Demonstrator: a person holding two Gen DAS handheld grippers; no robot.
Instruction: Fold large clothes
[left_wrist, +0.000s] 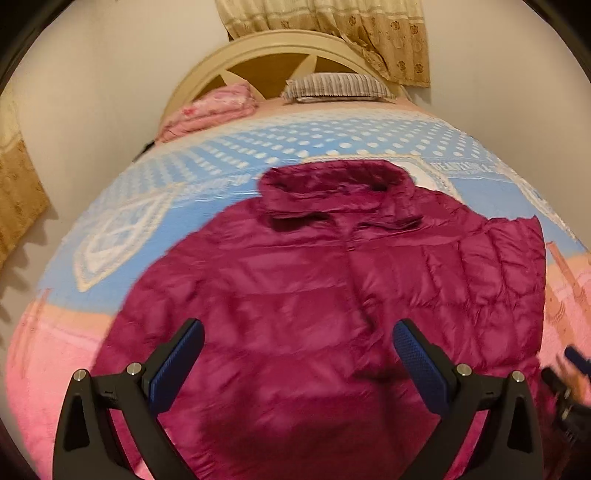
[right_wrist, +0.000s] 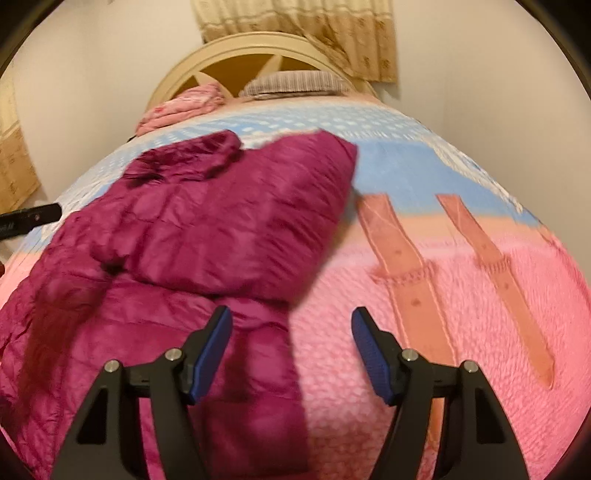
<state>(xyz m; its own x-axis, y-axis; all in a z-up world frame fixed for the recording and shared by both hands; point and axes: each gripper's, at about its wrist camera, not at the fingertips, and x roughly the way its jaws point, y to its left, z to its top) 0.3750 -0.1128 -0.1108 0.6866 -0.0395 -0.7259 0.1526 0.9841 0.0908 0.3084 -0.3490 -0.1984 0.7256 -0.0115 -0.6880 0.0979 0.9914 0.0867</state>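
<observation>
A large magenta quilted jacket (left_wrist: 314, 280) lies front up on the bed, collar toward the headboard. Its right sleeve (right_wrist: 236, 221) is folded across the body. My left gripper (left_wrist: 298, 339) hovers open above the jacket's lower front, nothing between its blue pads. In the right wrist view the jacket (right_wrist: 155, 258) fills the left half. My right gripper (right_wrist: 291, 332) stands open over the jacket's right edge where it meets the pink blanket, holding nothing. The right gripper shows blurred at the edge of the left wrist view (left_wrist: 570, 369).
The bed carries a blue dotted and pink blanket (left_wrist: 288, 147). A striped pillow (left_wrist: 334, 86) and a folded pink quilt (left_wrist: 207, 110) lie by the cream headboard (left_wrist: 258, 48). Curtains (left_wrist: 332, 26) hang behind. Orange bands (right_wrist: 406, 266) mark the blanket right of the jacket.
</observation>
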